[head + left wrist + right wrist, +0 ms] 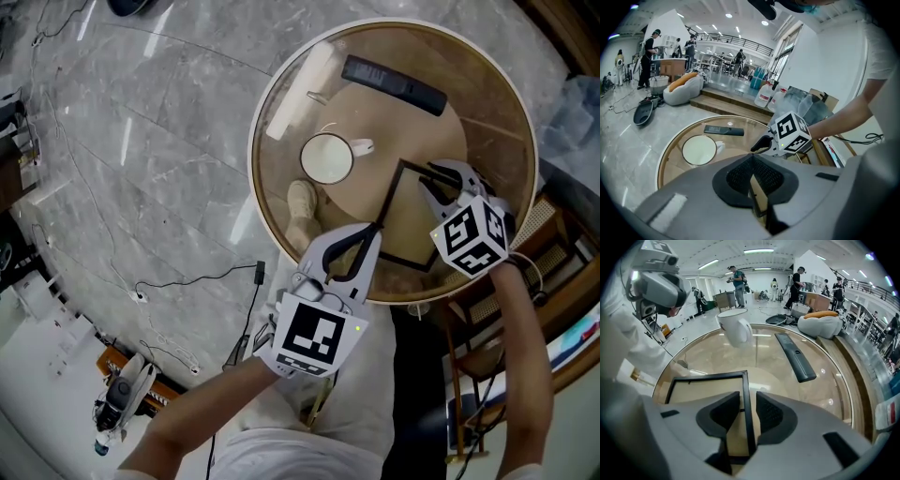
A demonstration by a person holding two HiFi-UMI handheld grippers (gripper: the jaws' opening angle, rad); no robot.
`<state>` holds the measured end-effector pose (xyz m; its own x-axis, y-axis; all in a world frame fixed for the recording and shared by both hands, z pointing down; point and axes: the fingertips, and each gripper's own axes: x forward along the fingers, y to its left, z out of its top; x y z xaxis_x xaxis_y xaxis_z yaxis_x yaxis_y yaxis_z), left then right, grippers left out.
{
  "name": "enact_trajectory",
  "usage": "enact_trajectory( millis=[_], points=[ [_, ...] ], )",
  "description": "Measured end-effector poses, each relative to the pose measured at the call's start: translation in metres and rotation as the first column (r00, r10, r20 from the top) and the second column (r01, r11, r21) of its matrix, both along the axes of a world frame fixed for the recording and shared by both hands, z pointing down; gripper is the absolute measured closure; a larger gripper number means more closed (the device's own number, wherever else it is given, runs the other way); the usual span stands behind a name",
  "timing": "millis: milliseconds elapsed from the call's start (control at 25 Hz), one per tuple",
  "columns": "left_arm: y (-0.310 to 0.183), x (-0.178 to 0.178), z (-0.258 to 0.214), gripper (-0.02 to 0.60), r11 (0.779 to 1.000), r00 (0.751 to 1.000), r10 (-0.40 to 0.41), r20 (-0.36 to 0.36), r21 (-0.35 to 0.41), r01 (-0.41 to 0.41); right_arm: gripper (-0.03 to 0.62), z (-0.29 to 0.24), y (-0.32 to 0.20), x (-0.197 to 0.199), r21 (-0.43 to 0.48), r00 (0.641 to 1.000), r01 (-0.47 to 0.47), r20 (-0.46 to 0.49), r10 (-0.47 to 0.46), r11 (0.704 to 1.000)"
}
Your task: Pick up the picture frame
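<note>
**Grippers Taking Hold of a Slender Frame**

The left gripper (378, 228), reaching in from the table's near edge, is clenching its fingers on the left rail of the thin black rectangular picture frame (708, 377), which is sitting near-right on the round glass-topped table (255, 155). The right gripper (427, 178) is straddling the far rail with its fingers parted. The frame is looking light, stiff and slippery.

On the table (265, 112) we see mug (327, 157) left of picture frame (389, 195), remote (394, 84) behind both; left gripper (375, 228) on frame's left edge, right gripper (427, 176) astride far edge.
</note>
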<state>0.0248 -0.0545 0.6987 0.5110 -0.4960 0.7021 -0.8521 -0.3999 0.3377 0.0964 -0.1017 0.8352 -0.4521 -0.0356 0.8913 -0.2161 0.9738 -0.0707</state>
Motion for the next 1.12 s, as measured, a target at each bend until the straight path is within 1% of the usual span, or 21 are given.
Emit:
enact_trajectory(
  millis=[120, 240, 360, 520, 640, 720, 800, 880, 1120],
  points=[
    [-0.001, 0.001, 0.002, 0.578, 1.000, 1.000, 0.000, -0.003, 0.003, 0.000, 0.493, 0.002, 0.000, -0.001, -0.026, 1.000, 0.019, 0.002, -0.019, 0.999],
    [0.000, 0.003, 0.003, 0.578, 1.000, 1.000, 0.002, -0.006, 0.003, -0.002, 0.522, 0.004, 0.004, -0.001, -0.061, 0.999, 0.042, 0.000, -0.042, 0.997],
    [0.000, 0.005, 0.002, 0.578, 1.000, 1.000, 0.008, -0.008, 0.007, -0.008, 0.522, 0.006, 0.006, -0.002, -0.089, 0.998, 0.058, 0.000, -0.058, 0.994],
    [0.000, 0.005, -0.001, 0.578, 1.000, 1.000, 0.016, -0.010, 0.013, -0.016, 0.523, 0.007, 0.006, -0.002, -0.171, 1.000, 0.029, 0.017, -0.027, 0.985],
    [-0.001, 0.002, -0.002, 0.578, 1.000, 1.000, 0.016, -0.007, 0.016, -0.016, 0.536, 0.007, 0.004, -0.003, -0.226, 1.000, 0.025, -0.010, -0.028, 0.974],
    [-0.001, -0.001, -0.004, 0.578, 1.000, 1.000, 0.014, -0.005, 0.018, -0.014, 0.550, 0.006, 0.003, -0.004, -0.218, 0.997, 0.061, -0.030, -0.069, 0.974],
    [-0.001, -0.003, -0.006, 0.578, 1.000, 1.000, 0.013, -0.005, 0.021, -0.013, 0.556, 0.005, 0.003, -0.003, -0.184, 0.991, 0.110, -0.054, -0.121, 0.977],
    [-0.001, -0.004, -0.009, 0.578, 1.000, 1.000, 0.012, -0.003, 0.025, -0.012, 0.557, 0.004, 0.003, -0.003, -0.155, 0.987, 0.129, -0.071, -0.141, 0.980],
    [0.003, -0.008, -0.019, 0.578, 0.999, 1.000, 0.019, 0.003, 0.042, -0.019, 0.559, 0.000, 0.010, 0.002, -0.134, 0.995, 0.069, -0.061, -0.078, 0.989]
  ],
)
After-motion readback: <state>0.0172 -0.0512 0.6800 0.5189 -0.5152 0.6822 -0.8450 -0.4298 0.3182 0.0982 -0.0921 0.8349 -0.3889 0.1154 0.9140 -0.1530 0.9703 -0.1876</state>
